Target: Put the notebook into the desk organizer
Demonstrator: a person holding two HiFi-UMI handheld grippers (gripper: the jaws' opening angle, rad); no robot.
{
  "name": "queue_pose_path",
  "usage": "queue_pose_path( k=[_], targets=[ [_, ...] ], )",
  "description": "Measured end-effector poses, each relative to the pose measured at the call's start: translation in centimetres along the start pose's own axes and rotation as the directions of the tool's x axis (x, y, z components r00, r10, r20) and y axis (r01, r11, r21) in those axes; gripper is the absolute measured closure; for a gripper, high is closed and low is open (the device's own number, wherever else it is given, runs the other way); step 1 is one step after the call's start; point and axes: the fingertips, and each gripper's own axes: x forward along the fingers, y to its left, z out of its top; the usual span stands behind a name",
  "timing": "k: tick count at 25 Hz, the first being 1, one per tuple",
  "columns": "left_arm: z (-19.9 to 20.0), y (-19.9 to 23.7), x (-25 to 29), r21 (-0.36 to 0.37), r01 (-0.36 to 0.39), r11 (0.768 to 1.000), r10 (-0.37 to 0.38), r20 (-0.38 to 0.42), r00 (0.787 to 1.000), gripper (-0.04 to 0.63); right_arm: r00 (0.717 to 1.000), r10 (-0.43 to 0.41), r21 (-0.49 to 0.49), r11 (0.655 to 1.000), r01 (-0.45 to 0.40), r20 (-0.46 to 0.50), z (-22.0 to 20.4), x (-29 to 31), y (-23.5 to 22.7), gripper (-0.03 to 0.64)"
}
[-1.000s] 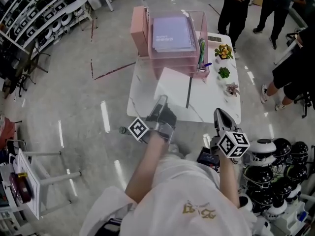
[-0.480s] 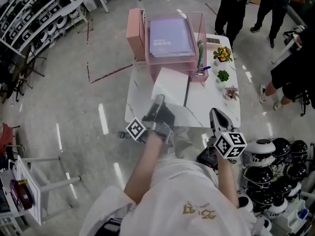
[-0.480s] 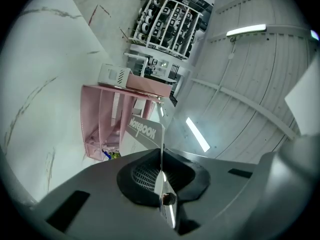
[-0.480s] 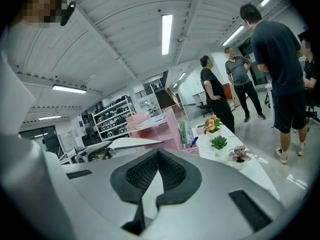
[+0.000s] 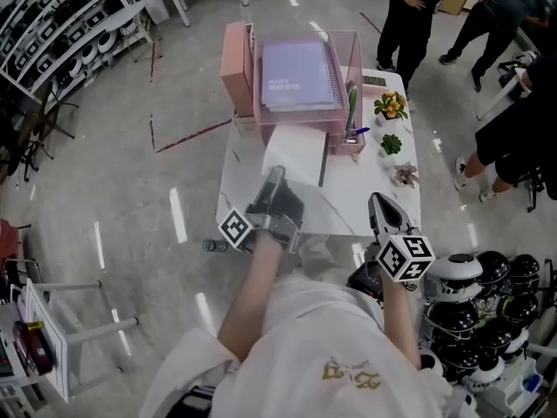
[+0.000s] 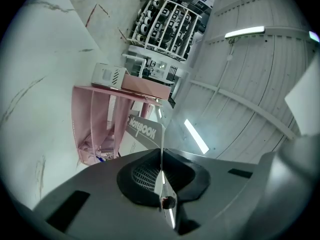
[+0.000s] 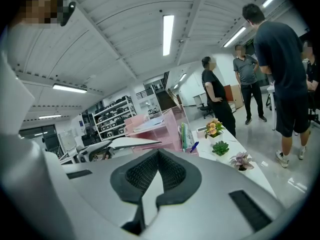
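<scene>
A white notebook (image 5: 296, 152) hangs above the white table (image 5: 370, 200), its far edge close to the front of the pink desk organizer (image 5: 237, 56). My left gripper (image 5: 276, 179) is shut on the notebook's near edge. In the left gripper view the notebook (image 6: 145, 131) runs edge-on between the jaws of the left gripper (image 6: 161, 160), toward the organizer (image 6: 98, 119). My right gripper (image 5: 377, 204) is shut and empty over the table's near right corner. In the right gripper view the right gripper (image 7: 159, 155) also faces the organizer (image 7: 168, 128).
A purple notebook (image 5: 300, 73) lies on the organizer's top tray. Pens (image 5: 352, 111) stand in its right holder. Three small potted plants (image 5: 392, 106) line the table's right edge. People (image 5: 412, 7) stand beyond the table. Helmets (image 5: 487, 296) crowd the floor at right; shelves (image 5: 52, 24) stand at left.
My left gripper has carried the white notebook a little forward, closer to the organizer. The right gripper has stayed shut near the table's right corner.
</scene>
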Motion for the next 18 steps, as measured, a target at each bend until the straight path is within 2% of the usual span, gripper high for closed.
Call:
queue_pose_path(
  k=[18],
  targets=[
    [1.5, 2.9, 0.4, 0.005, -0.063, 0.998, 0.063, 0.049, 0.997, 0.569, 0.997, 0.037, 0.027, 0.999, -0.035, -0.067, -1.3, 3.2, -1.3, 0.607]
  ],
)
